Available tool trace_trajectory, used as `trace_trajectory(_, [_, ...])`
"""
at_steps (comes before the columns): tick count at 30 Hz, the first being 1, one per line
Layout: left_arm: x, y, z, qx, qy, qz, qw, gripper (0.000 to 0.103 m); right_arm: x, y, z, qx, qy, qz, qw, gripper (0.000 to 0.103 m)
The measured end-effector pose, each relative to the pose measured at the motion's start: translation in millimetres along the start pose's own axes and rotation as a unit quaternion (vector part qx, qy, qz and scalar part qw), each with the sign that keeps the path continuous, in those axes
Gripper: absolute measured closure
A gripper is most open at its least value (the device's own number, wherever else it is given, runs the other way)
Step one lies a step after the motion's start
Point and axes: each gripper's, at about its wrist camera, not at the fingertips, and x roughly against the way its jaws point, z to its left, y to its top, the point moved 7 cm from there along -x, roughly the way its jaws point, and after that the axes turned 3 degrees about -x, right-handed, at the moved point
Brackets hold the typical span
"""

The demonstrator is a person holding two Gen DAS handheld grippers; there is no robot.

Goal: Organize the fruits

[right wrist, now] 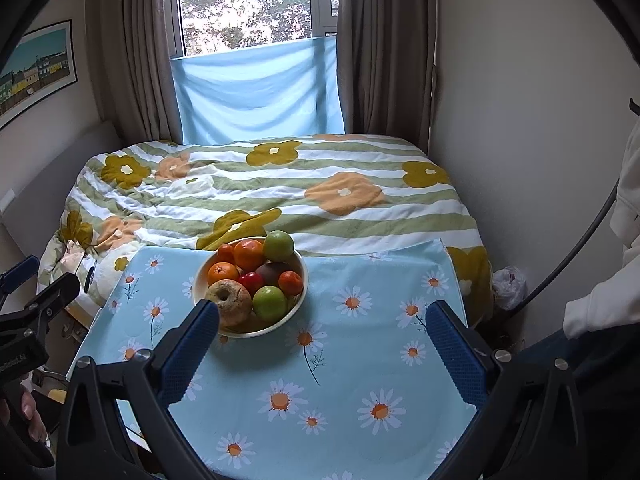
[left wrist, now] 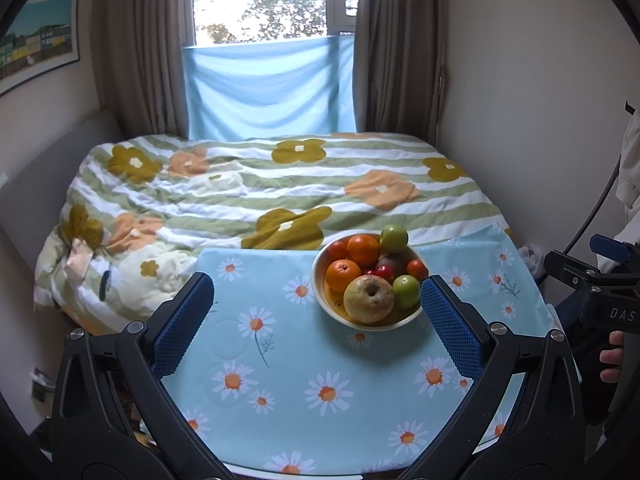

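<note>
I'm holding both the left gripper (left wrist: pixel 316 304) and right gripper (right wrist: pixel 322 332) wide open, fingers gripping nothing. The fruit bowl (left wrist: pixel 320 276) is sitting on the desk (left wrist: pixel 280 360)

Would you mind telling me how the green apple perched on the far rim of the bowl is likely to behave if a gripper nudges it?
The green apple looks round and glossy, so it would probably roll. It sits atop the pile at the bowl rim, so it might tumble onto the tablecloth.
</note>
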Motion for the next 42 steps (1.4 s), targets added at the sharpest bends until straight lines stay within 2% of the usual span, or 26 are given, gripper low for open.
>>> trace_trajectory(30, [-7.1,0.2,0.1,0.002,-0.005,-0.003,1.0000,0.000,-2.1,0.6,-2.3,0.000,-0.003,-0.004,1.000,0.000])
trace_trajectory(42, [-4.1,4.3,-1.2,-0.002,0.012,-0.009,0.9999,0.000,-3.3,6.2,2.2,0.004,-0.001,-0.004,1.000,0.000])
